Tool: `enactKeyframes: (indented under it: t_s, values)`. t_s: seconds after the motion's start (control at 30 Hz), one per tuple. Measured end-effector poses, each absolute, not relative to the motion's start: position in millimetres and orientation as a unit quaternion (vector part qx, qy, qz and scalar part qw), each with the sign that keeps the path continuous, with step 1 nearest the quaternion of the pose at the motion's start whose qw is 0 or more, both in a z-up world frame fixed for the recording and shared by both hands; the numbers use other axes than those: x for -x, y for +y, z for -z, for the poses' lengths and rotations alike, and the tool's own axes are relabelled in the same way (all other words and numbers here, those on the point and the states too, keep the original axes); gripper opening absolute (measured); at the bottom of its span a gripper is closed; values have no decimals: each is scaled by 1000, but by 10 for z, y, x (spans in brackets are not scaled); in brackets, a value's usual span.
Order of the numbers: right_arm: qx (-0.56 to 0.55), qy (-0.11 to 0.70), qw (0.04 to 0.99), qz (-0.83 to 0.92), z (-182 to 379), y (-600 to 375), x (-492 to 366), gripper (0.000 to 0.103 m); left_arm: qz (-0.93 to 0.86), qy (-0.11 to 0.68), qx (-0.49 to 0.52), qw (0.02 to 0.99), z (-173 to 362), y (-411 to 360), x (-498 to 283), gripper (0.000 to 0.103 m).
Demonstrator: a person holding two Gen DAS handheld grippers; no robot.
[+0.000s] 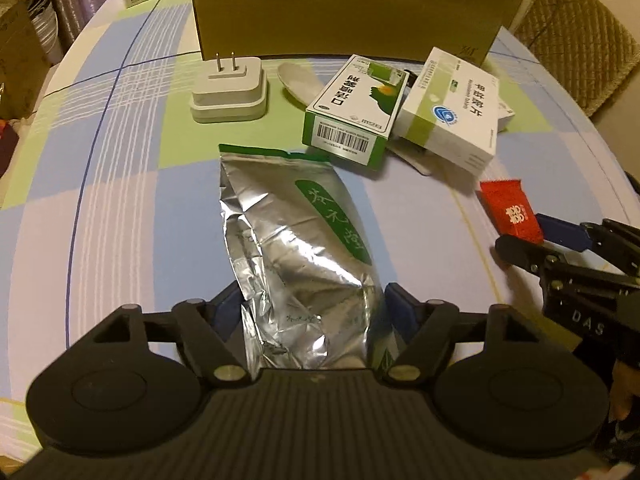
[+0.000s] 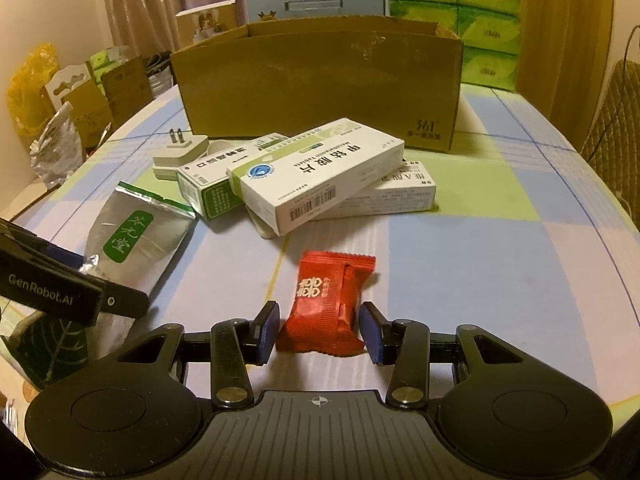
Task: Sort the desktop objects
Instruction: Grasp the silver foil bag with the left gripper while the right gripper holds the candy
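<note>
A silver foil pouch with a green label (image 1: pixel 296 248) lies on the checked tablecloth; it also shows in the right wrist view (image 2: pixel 132 236). My left gripper (image 1: pixel 314 308) has a blue pad on each side of the pouch's near end; I cannot tell whether the pads press it. A red candy packet (image 2: pixel 326 300) lies between the open fingers of my right gripper (image 2: pixel 320 334), apart from both pads; it also shows in the left wrist view (image 1: pixel 512 210). Behind lie a green medicine box (image 1: pixel 356 110), a white medicine box (image 1: pixel 452 108), a white plug adapter (image 1: pixel 230 90) and a white spoon (image 1: pixel 298 82).
An open cardboard box (image 2: pixel 320 80) stands at the back of the table. A third flat medicine box (image 2: pixel 392 196) lies under the white one. Green tissue packs (image 2: pixel 480 20) are stacked behind. A woven chair (image 1: pixel 576 40) stands at the right edge. Boxes and bags crowd the floor at left.
</note>
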State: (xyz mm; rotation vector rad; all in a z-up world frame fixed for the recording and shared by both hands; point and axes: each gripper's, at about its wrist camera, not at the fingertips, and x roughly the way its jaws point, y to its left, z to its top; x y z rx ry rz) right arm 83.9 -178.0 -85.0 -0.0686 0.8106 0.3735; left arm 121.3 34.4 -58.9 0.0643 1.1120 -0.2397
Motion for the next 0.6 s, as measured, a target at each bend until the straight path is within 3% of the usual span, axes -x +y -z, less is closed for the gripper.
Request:
enactKeyframes:
  t_s: [0.07, 0.27, 0.6]
  values:
    - [37, 391, 903, -176, 859, -1774, -852, 42, 111, 529, -42, 841, 598, 314, -1234, 71]
    - [39, 385, 906, -171, 877, -1732, -896, 44, 128, 521, -60, 842, 561, 291, -1209, 55]
    - [64, 377, 908, -171, 908, -1647, -897, 44, 96, 518, -49, 849, 610, 263, -1240, 69]
